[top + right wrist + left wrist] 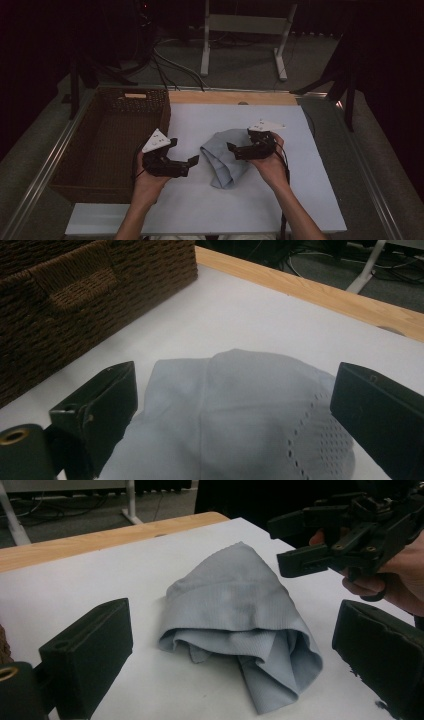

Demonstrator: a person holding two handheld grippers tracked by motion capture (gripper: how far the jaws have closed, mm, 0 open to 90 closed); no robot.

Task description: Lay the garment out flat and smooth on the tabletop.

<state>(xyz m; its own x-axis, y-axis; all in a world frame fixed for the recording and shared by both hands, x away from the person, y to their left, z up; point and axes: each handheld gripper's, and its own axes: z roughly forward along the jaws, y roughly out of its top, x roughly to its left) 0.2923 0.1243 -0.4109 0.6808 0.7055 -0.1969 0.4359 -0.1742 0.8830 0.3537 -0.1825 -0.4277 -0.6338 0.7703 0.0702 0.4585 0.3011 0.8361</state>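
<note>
While we hold both grippers just off it, the crumpled pale grey-blue cloth point(225, 157) lies mid-frame on the white table point(300, 200). Left gripper point(230, 645): jaws apart, empty, loose folds ahead. Right gripper point(235, 415): jaws apart over it. Soft and light; we'd pinch a raised fold.

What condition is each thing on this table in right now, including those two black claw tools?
Left gripper: open, holding nothing, beside the cloth.
Right gripper: open, holding nothing, over the cloth.
Grey cloth: crumpled in a heap, flat on the white table.
Wicker basket: upright, nothing visible inside.
</note>
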